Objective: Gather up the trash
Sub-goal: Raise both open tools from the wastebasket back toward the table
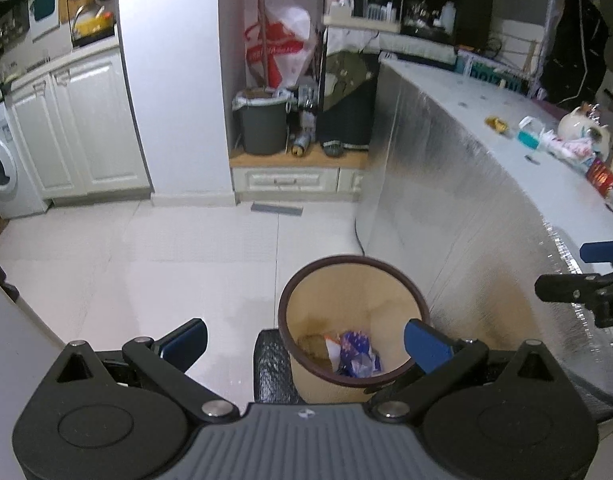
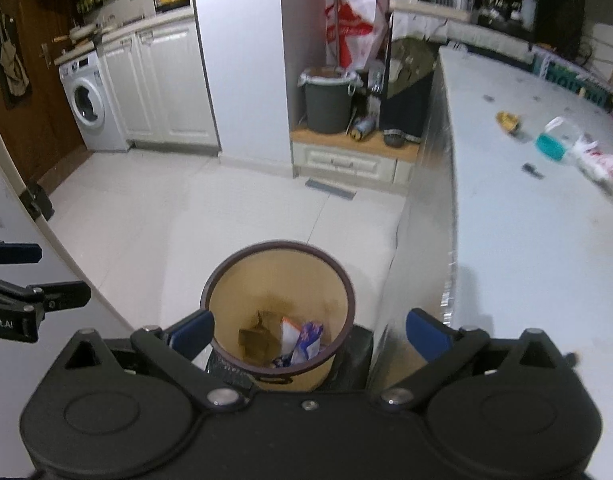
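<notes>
The trash left to collect lies on the table [image 2: 518, 248]: a yellow wrapper [image 2: 508, 121], a clear cup [image 2: 556, 140] with teal liquid in its bottom, and a crumpled white-and-red bag [image 2: 600, 166] just beside the cup. All sit well apart from the bin [image 2: 278, 304], toward the far right of the tabletop

The wrapper and bag look light, thin and soft; they should crush under the pads, so a pinch across a bunched fold would likely hold better than a grab at a flat edge. The cup looks light but thin-walled and possibly slick, and a hard squeeze or a tilt could spill the liquid. Its mid wall, gripped gently and kept upright, seems the safest hold

The bin stands on the floor against the table's silver side, open-topped, with a blue-and-white packet [image 2: 302, 344] and a brown scrap already at the bottom

The right gripper [image 2: 310, 338] hangs above the bin with jaws spread wide and nothing between them. The left gripper [image 1: 306, 346] is likewise wide and empty, just over the bin's rim
</notes>
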`<state>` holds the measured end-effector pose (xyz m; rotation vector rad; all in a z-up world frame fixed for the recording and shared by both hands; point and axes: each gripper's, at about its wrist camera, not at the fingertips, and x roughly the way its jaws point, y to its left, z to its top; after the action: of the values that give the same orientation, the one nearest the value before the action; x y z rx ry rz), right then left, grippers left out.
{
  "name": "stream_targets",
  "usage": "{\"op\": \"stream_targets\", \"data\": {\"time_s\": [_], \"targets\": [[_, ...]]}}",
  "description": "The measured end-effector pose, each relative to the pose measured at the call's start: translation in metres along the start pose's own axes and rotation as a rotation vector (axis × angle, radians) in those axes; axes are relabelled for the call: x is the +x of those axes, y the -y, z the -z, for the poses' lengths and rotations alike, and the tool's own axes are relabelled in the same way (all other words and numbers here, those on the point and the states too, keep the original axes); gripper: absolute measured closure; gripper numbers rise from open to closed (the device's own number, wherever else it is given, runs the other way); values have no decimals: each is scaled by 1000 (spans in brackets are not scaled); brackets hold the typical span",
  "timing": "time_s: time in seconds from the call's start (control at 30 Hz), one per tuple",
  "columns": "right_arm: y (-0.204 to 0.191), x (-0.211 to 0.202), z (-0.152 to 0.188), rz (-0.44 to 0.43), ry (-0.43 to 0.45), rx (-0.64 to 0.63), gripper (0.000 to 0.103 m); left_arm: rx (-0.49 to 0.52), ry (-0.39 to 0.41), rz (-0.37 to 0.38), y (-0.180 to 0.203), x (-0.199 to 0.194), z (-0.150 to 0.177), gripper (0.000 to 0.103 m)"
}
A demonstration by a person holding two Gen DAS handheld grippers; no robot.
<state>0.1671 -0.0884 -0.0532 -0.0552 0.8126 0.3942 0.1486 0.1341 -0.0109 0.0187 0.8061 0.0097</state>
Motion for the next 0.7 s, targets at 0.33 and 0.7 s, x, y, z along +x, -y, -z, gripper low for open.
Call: {"op": "stream_targets", "data": {"time_s": [0.33,0.7], "targets": [[42,-61,15,46,131,29,0,39,119,46,45,-37,-5,0],[119,-107,44,158,266,118,0,70,248,68,115,-44,-20,0]]}}
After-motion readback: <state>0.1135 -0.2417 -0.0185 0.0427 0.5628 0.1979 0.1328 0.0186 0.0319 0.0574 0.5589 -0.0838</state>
